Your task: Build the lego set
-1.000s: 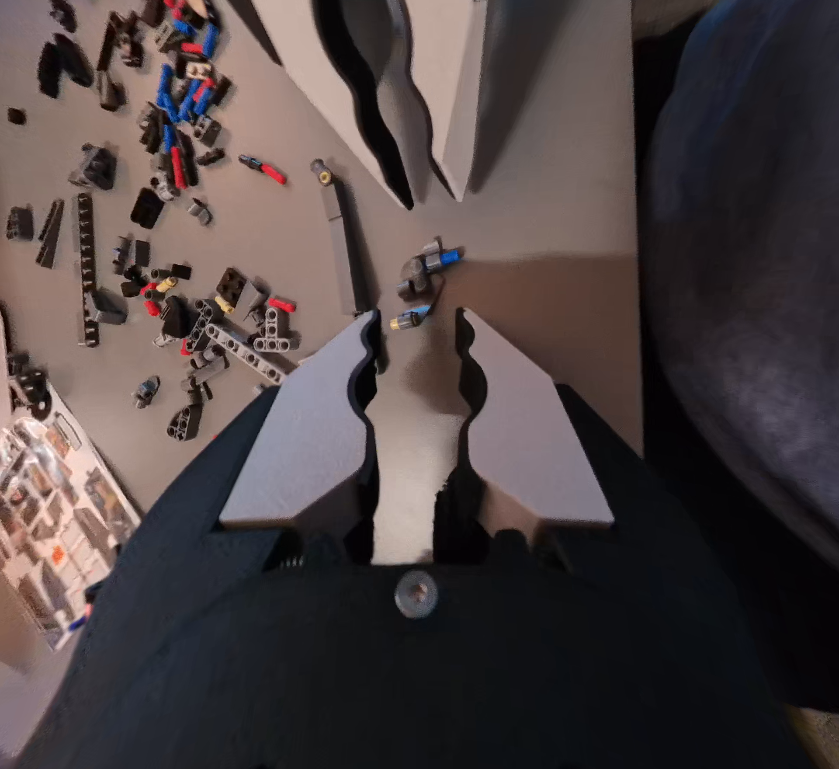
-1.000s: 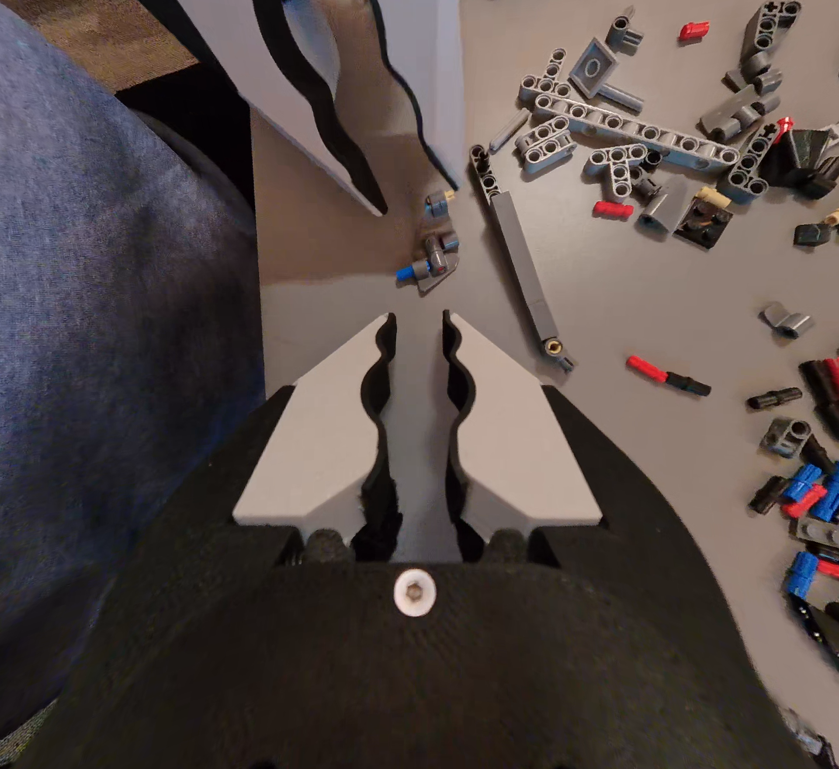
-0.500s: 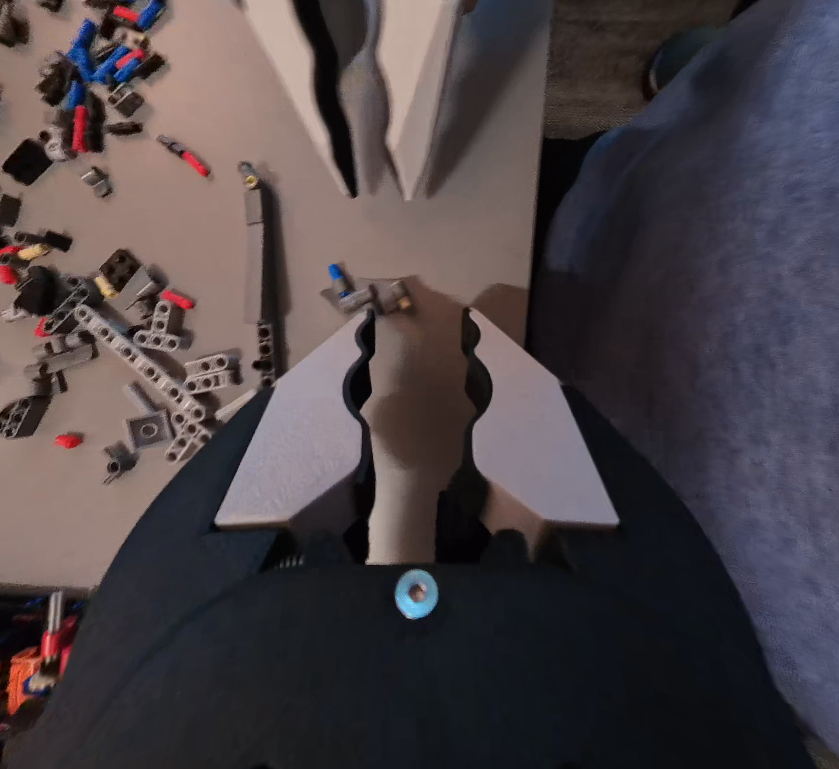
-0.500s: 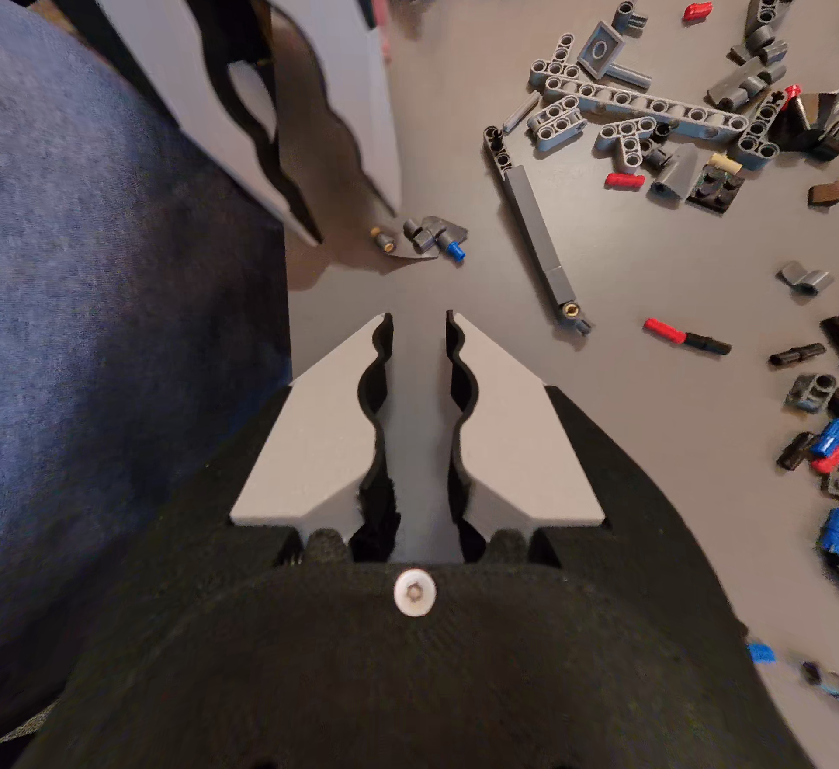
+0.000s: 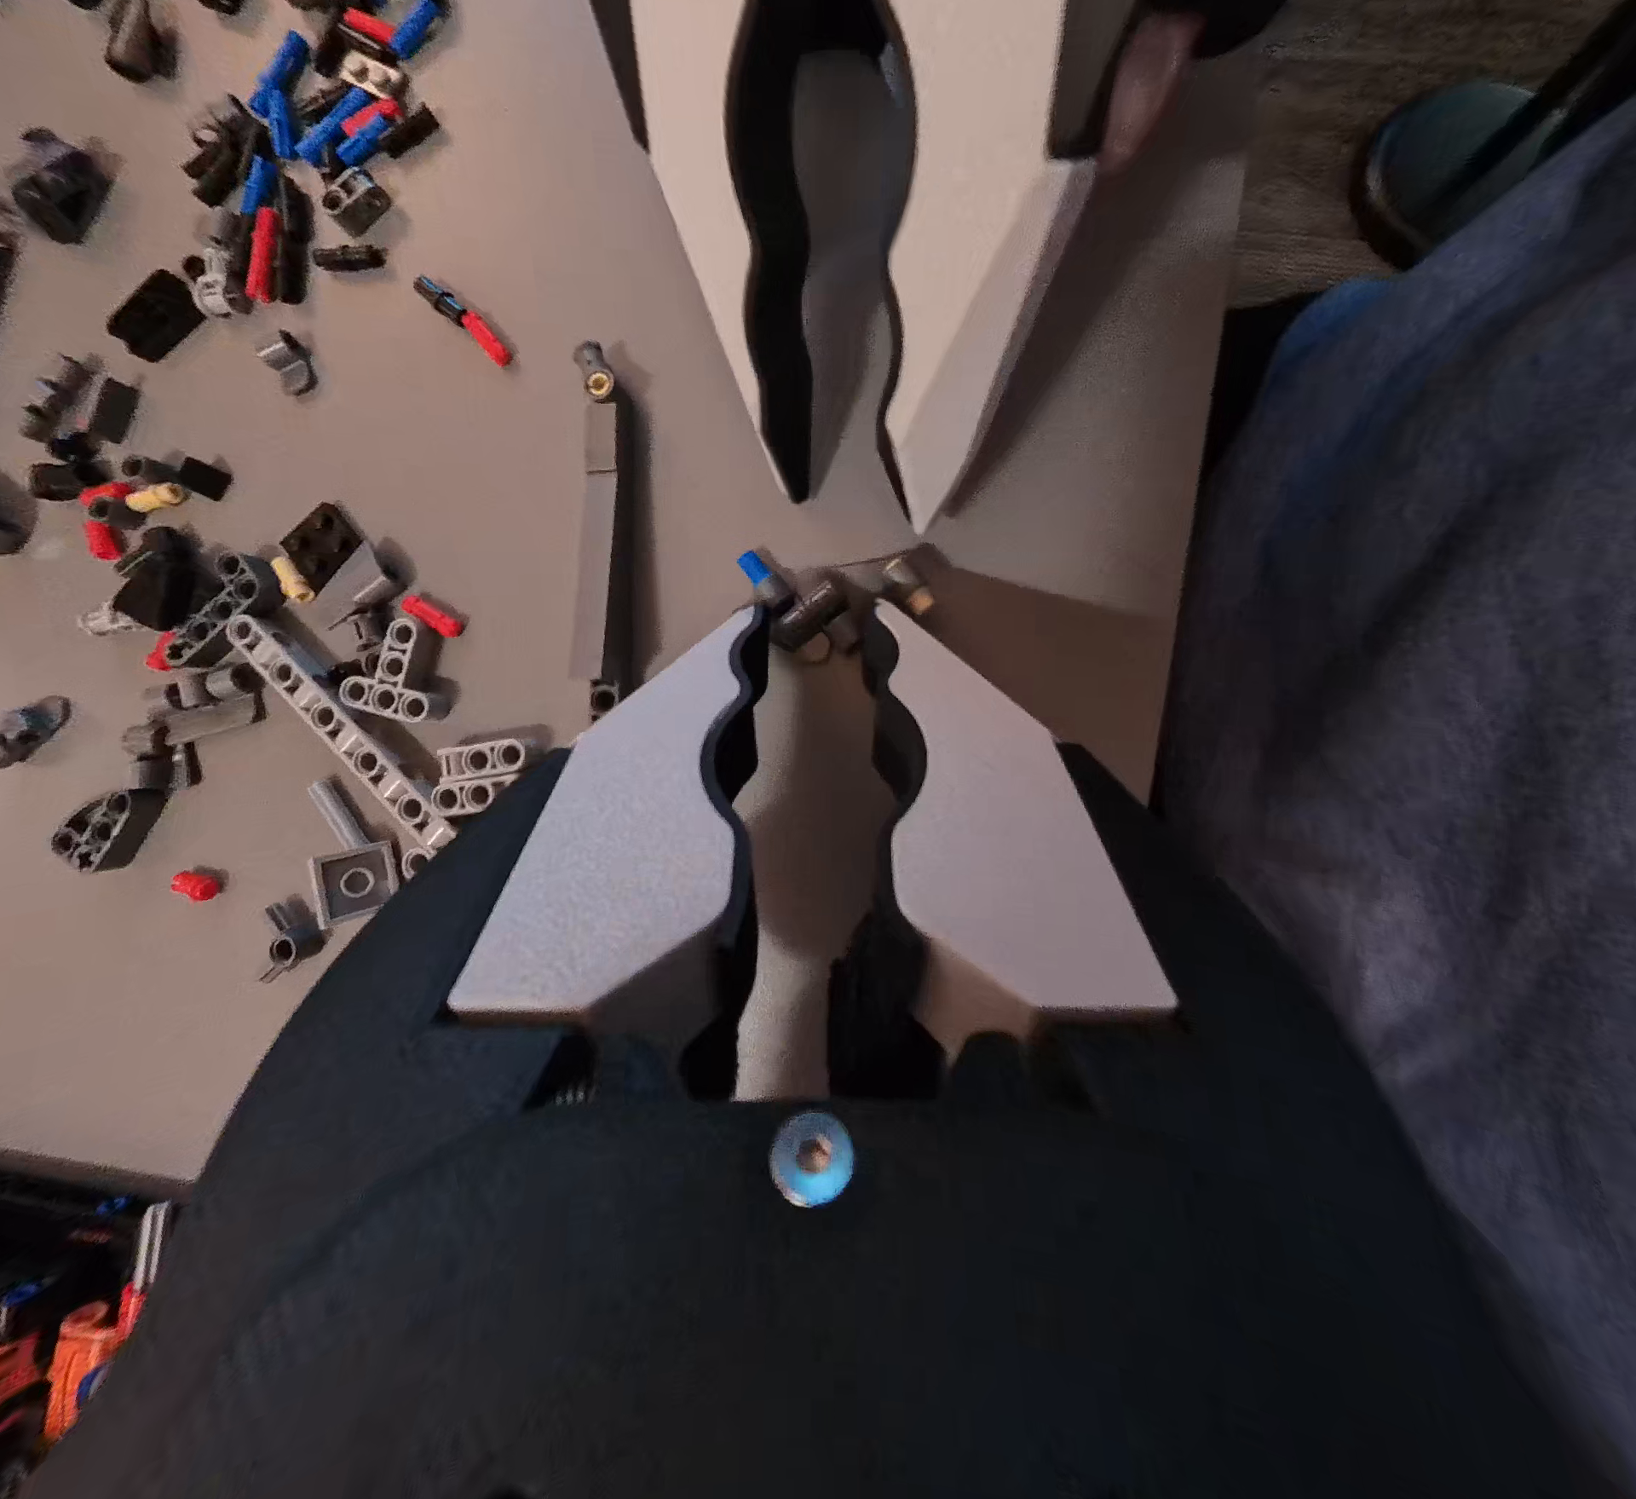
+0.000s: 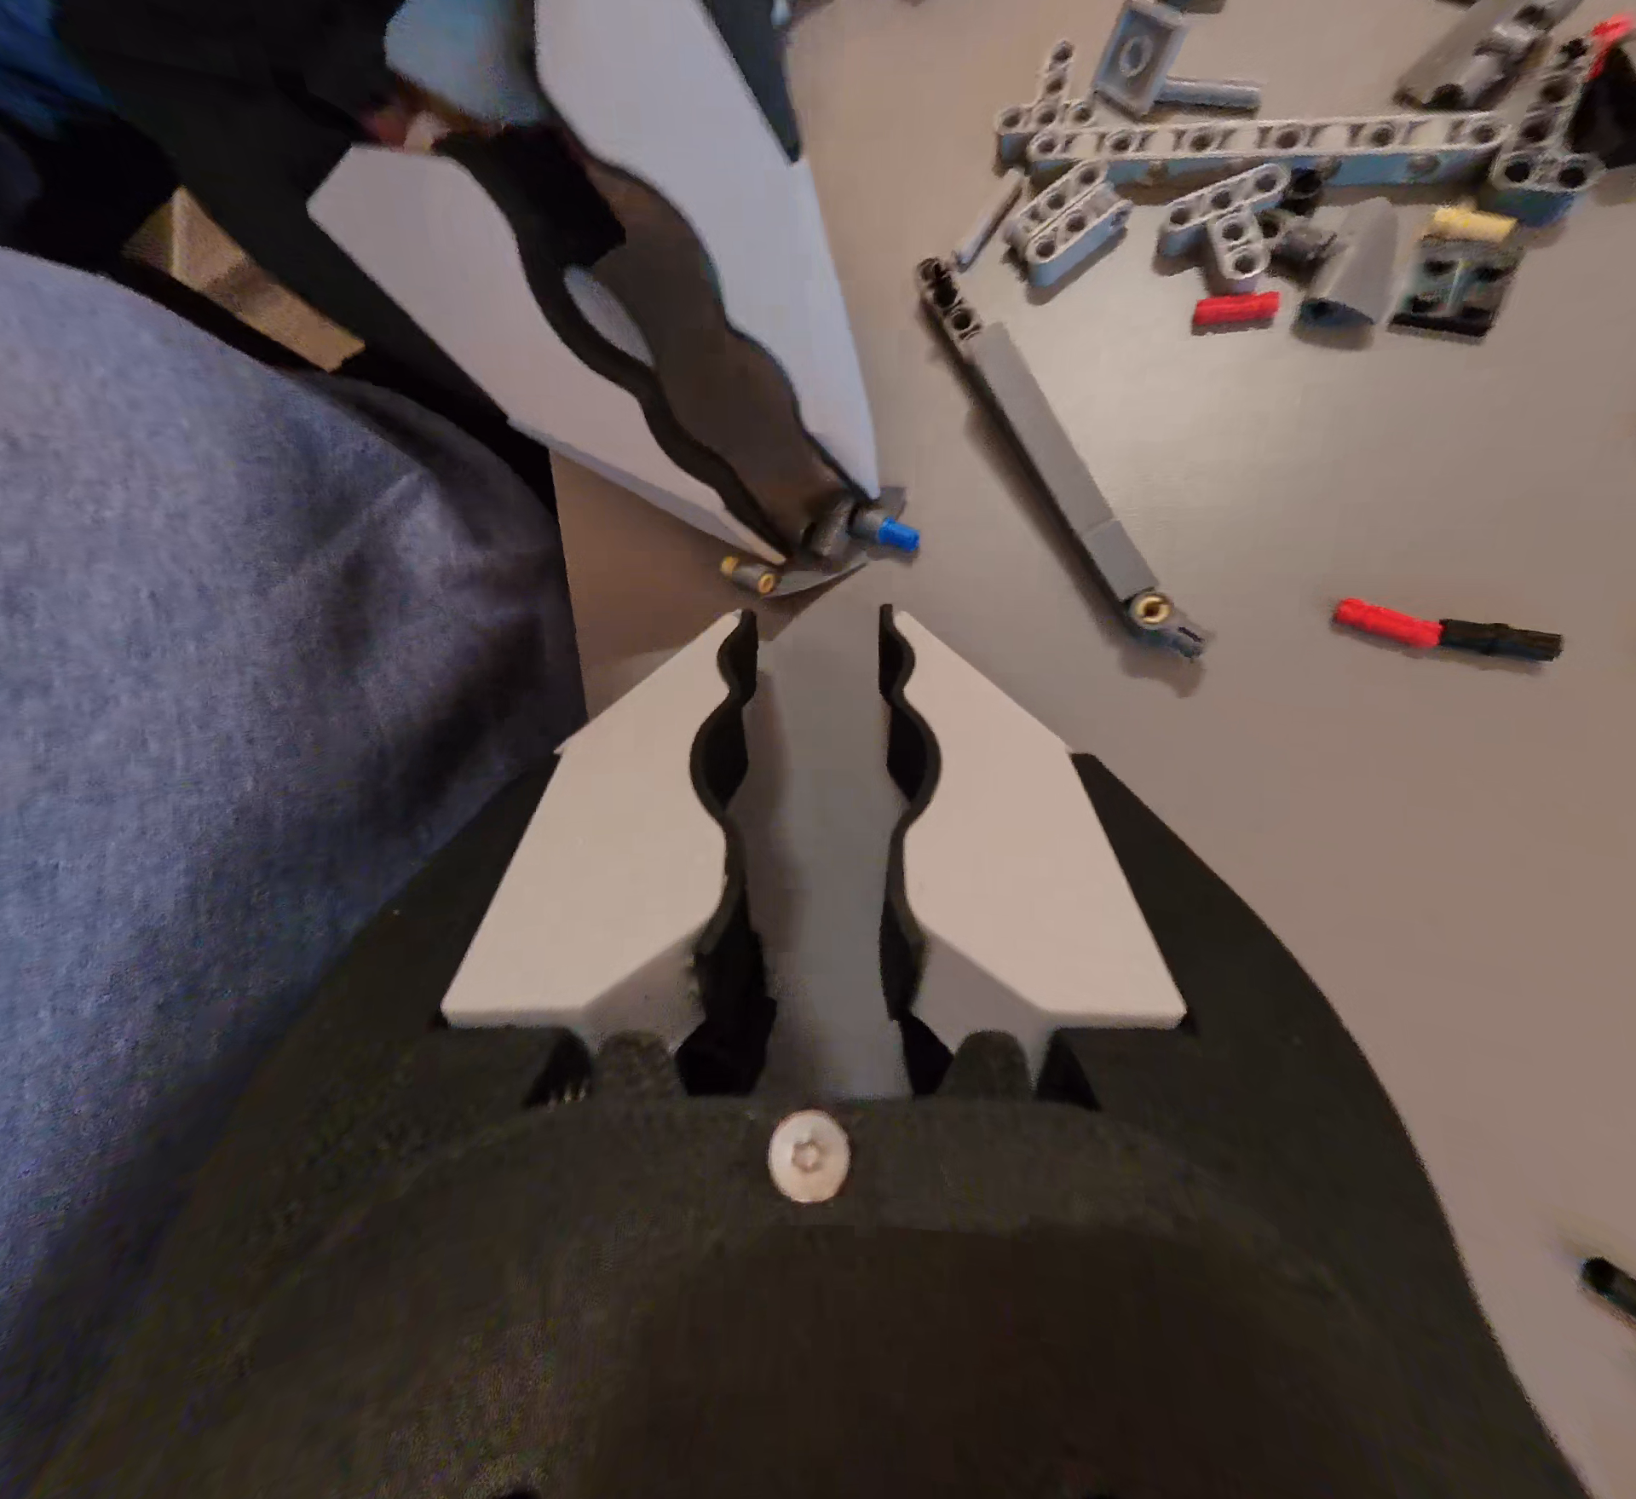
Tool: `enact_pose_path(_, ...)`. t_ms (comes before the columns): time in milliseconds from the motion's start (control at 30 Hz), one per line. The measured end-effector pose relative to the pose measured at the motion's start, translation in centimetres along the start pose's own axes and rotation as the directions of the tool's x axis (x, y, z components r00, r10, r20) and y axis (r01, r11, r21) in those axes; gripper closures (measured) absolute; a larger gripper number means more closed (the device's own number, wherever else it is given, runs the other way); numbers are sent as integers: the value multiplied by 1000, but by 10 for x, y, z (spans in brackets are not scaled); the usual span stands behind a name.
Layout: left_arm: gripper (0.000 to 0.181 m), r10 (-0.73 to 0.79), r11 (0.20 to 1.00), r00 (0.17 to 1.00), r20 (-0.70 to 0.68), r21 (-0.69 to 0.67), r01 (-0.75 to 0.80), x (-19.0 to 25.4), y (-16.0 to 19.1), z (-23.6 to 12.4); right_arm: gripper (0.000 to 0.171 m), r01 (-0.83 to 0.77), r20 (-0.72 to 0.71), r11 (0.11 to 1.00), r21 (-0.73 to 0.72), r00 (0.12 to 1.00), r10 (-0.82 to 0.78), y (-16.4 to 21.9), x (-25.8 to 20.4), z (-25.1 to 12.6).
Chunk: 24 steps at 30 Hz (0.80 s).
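A small dark grey connector assembly with a blue pin and a tan pin lies on the grey table near its edge. My left gripper has its tips on either side of the connector, jaws narrowed onto it. The right wrist view shows the assembly between the left gripper's tips. My right gripper is open and empty, its tips just short of the assembly. It points in from the far side in the left wrist view.
A long grey actuator piece lies left of the assembly, also in the right wrist view. A red-and-black pin, a long holed beam and piles of small parts lie beyond. A person's blue-grey clothing borders the table edge. The grippers are tip to tip, or close to it.
My left gripper swung around and moved forward until its tips straddle the small assembly, and its jaws narrowed. The right gripper moved closer to the assembly from the opposite side.
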State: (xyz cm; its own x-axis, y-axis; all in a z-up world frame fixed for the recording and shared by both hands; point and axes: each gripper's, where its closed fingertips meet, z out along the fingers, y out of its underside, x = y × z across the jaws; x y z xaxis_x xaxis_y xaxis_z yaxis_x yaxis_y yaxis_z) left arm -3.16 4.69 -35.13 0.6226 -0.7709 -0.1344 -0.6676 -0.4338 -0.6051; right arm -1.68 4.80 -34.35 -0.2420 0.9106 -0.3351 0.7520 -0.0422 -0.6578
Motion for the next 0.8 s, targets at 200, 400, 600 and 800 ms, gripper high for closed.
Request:
enact_pose_path(200,165,-1,1000,992,124,8,0,-5,-3,3,140,-59,47,998,2,997,59,1,-5,0)
enact_pose_path(400,165,-94,995,980,174,39,89,-10,-10,9,142,-53,-42,999,4,998,53,0,5,1)
enact_pose_path(600,165,-155,986,976,153,82,144,-10,-12,8,152,-40,-38,999,-4,998,40,2,5,2)
enact_pose_path(800,162,-186,977,979,85,119,176,-10,-11,-1,159,30,-71,999,-27,997,-32,4,7,3)
